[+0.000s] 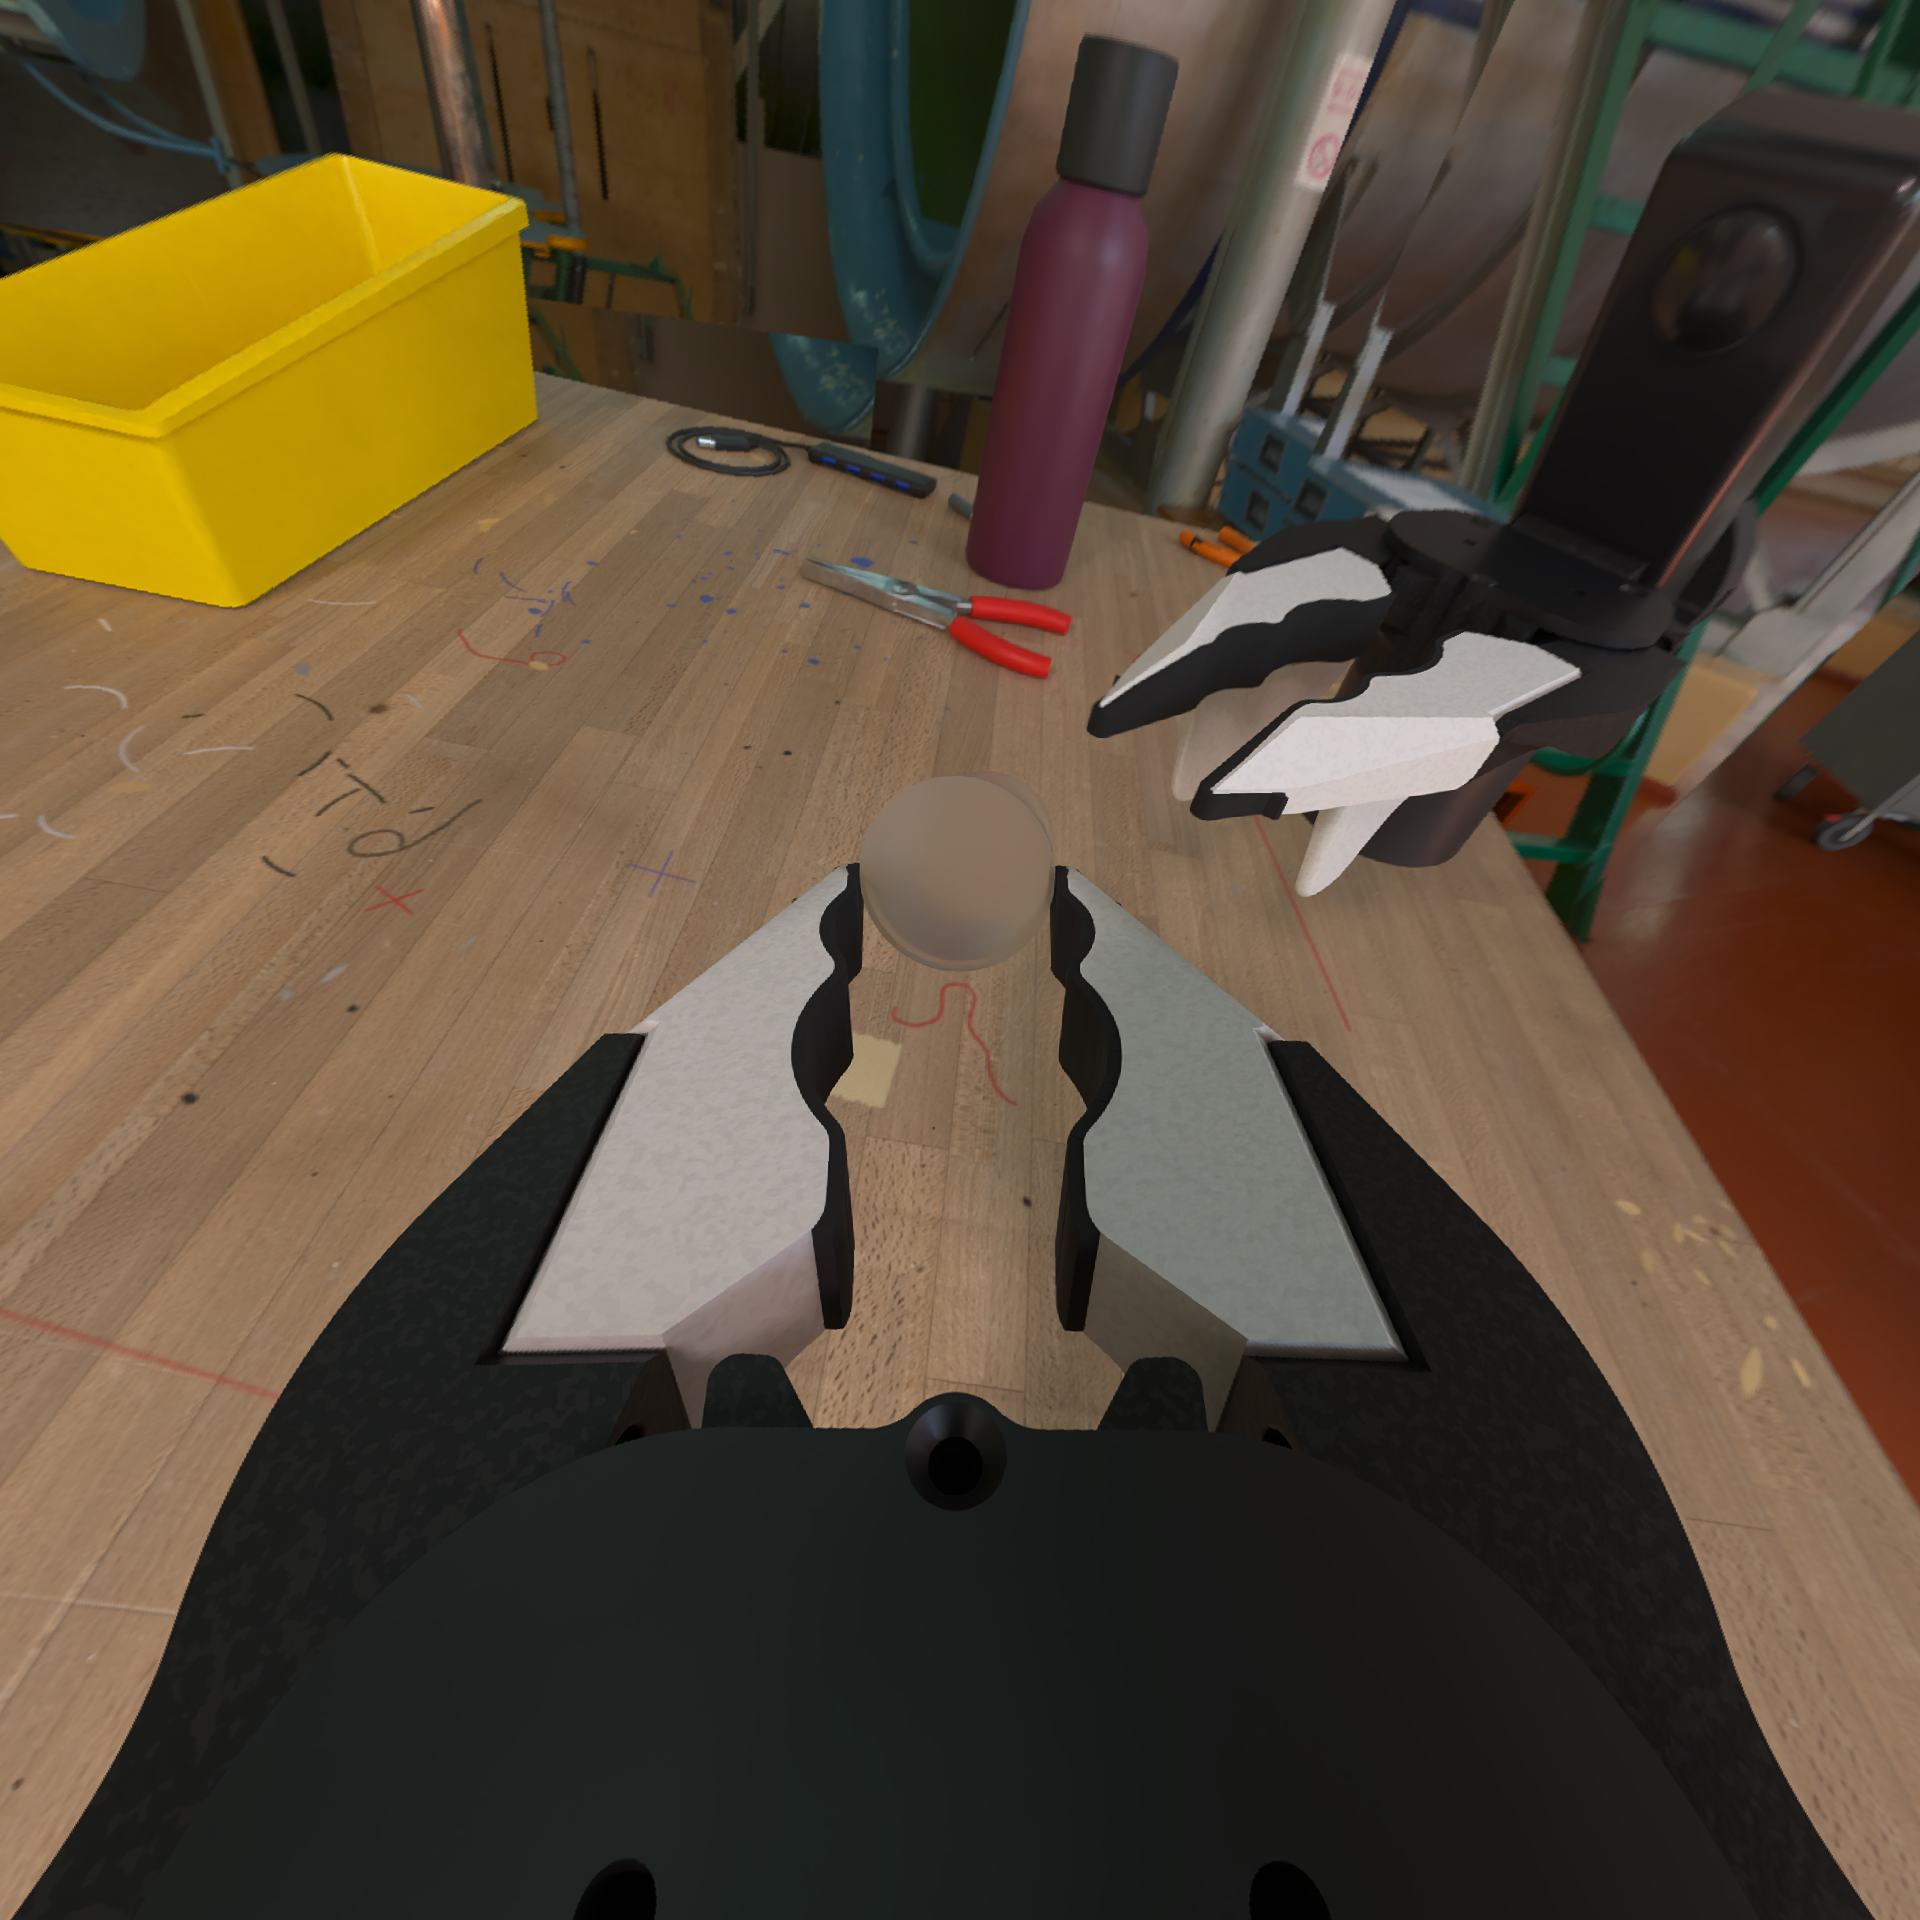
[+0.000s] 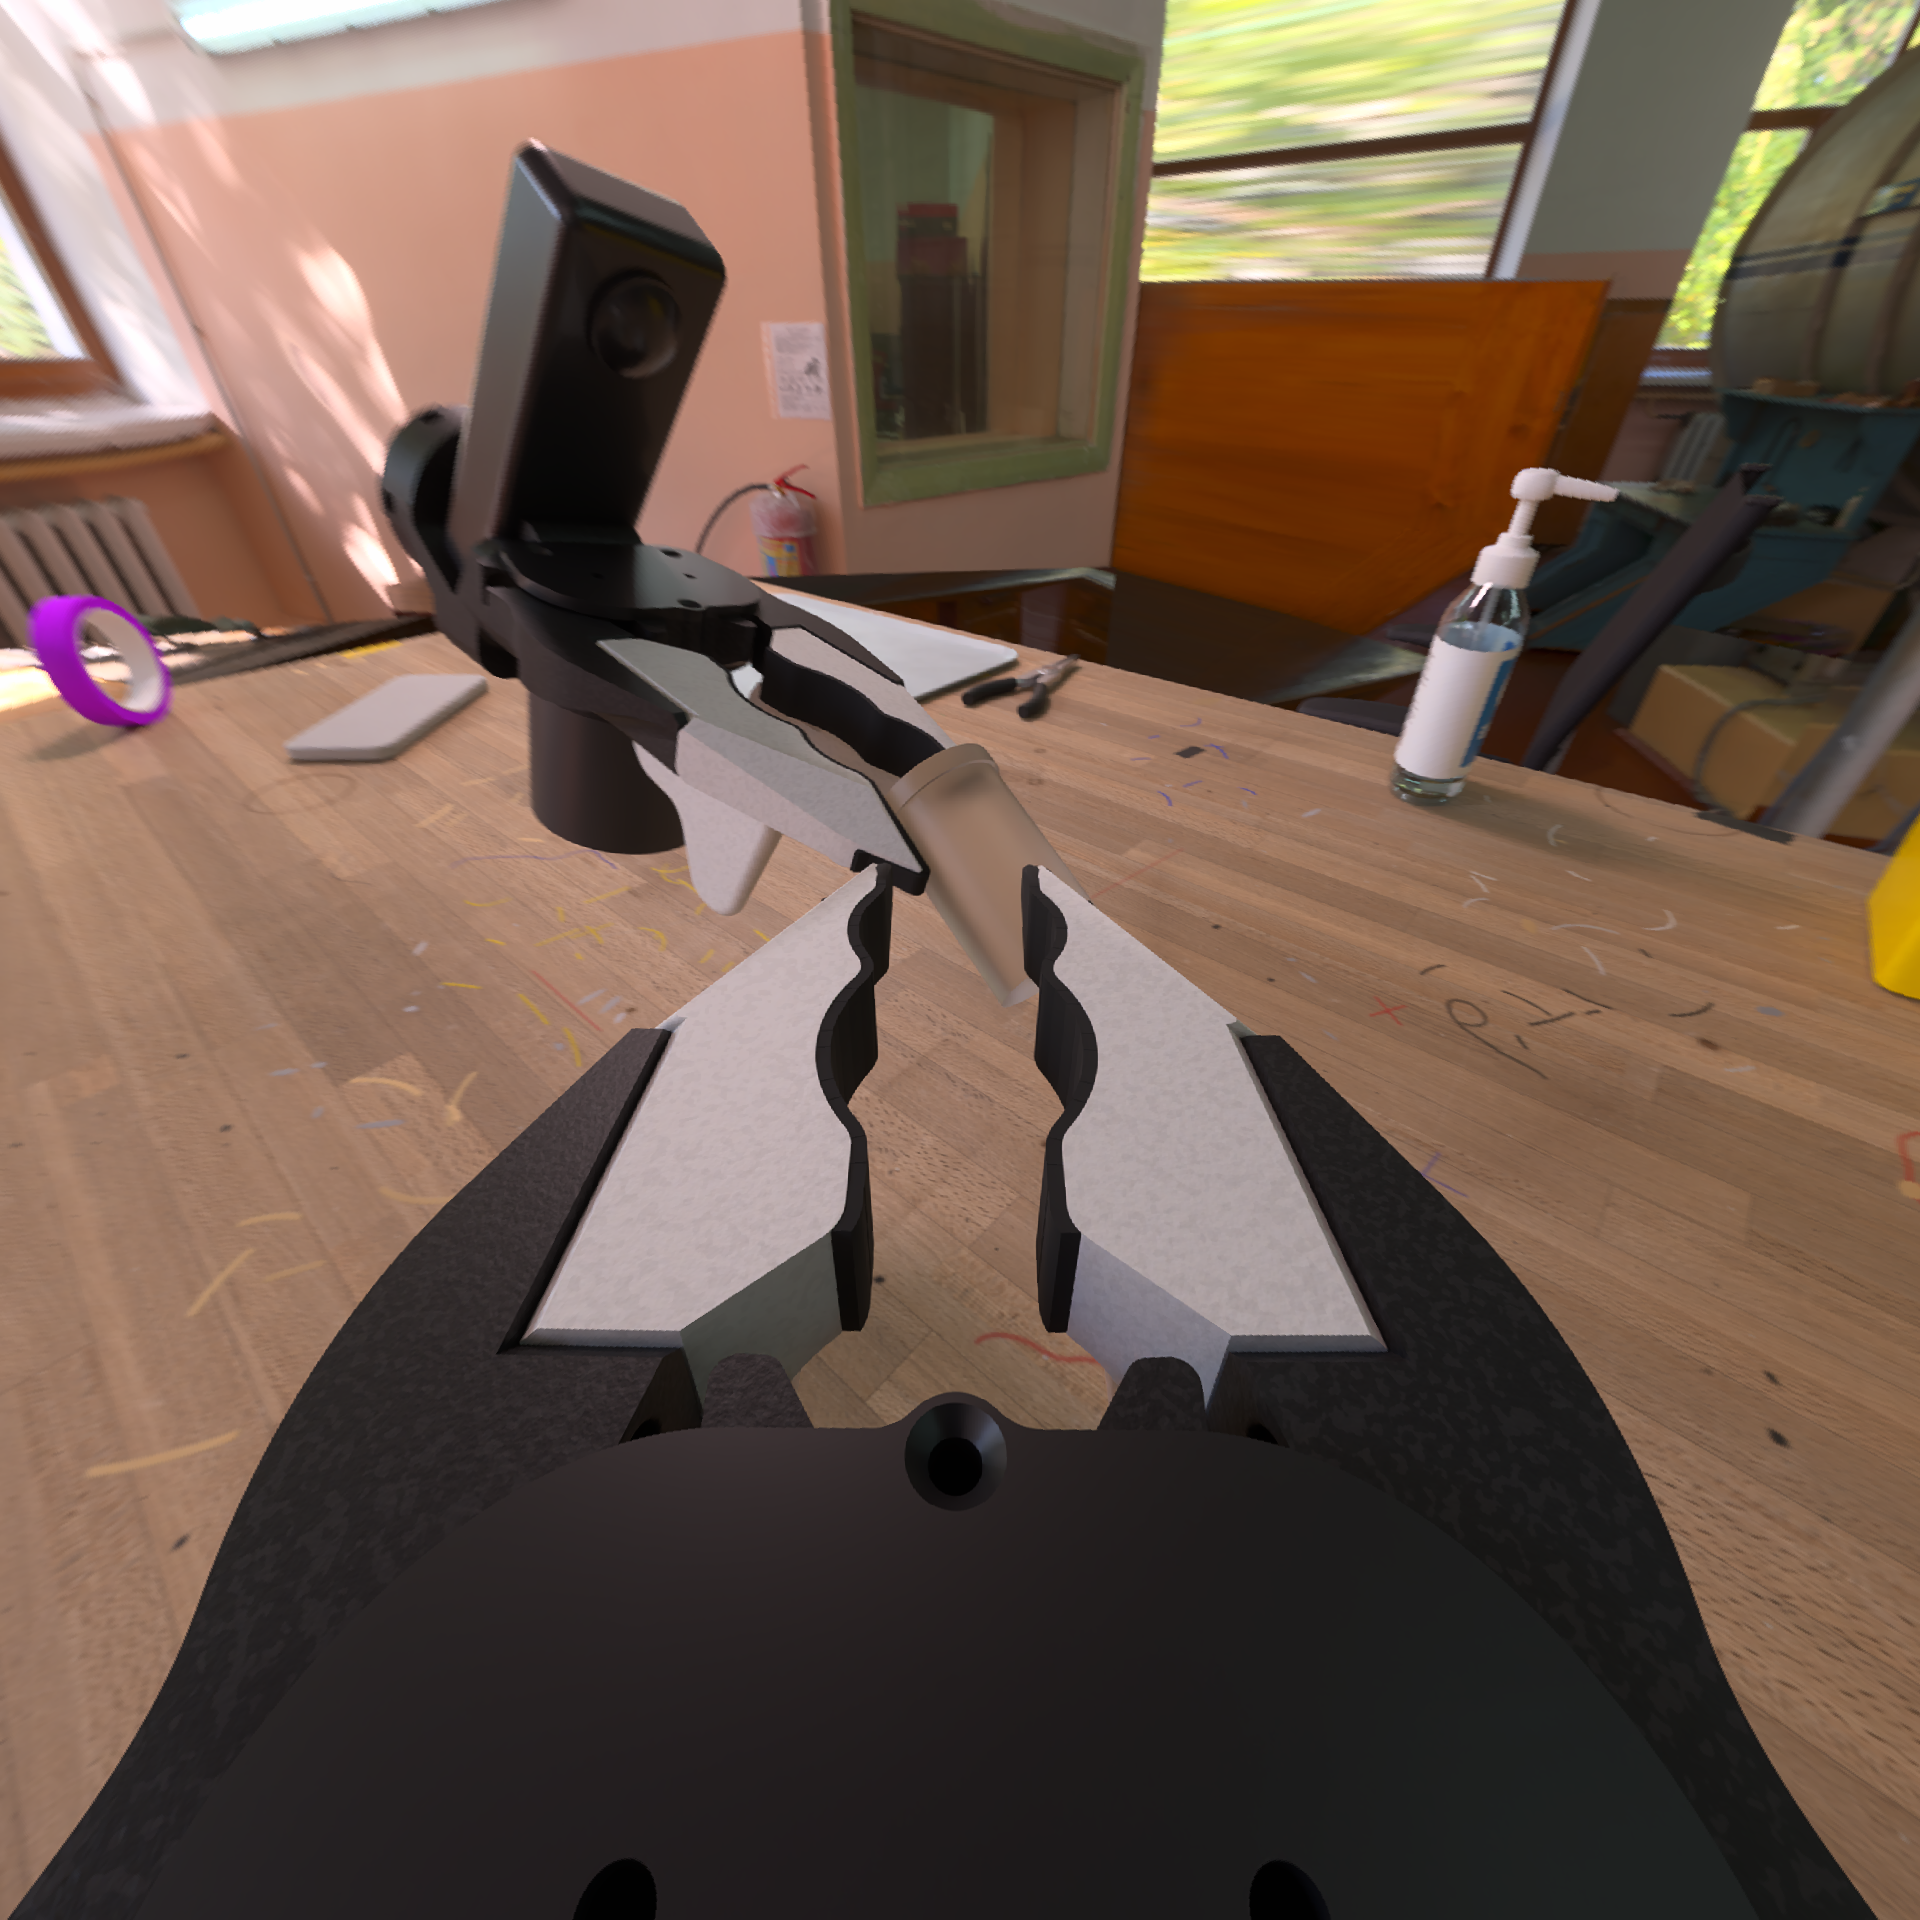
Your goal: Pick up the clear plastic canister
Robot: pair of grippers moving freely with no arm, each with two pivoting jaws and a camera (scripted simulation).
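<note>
Pinching the clear plastic canister (image 1: 954, 873) between its two fingertips, the left gripper (image 1: 956, 883) holds it above the wooden table (image 1: 312, 1039), off the surface. In the left wrist view only a round, frosted end of the canister faces the camera, so its long axis runs roughly away from that gripper. The right wrist view shows the canister (image 2: 966, 862) from the side: a tapering tube tilted steeply, its wider end up between the left gripper's (image 2: 914, 821) tips and its narrower end pointing down and toward the right gripper. The right gripper (image 2: 956, 894) has its jaws spread, the canister's lower end lying between its tips; whether they touch it cannot be told.

Pen scribbles mark the tabletop. Farther off in the left wrist view lie one pair of red-handled pliers (image 1: 951, 613), one maroon bottle (image 1: 1060, 343) with a dark cap standing upright, one dark USB hub with a coiled cable (image 1: 821, 457) and one yellow bin (image 1: 260, 374). The right wrist view adds one pump bottle (image 2: 1465, 665) bearing a white and blue label, one purple tape roll (image 2: 99, 660), one pair of dark pliers (image 2: 1023, 681) and two flat grey slabs (image 2: 384, 717)
</note>
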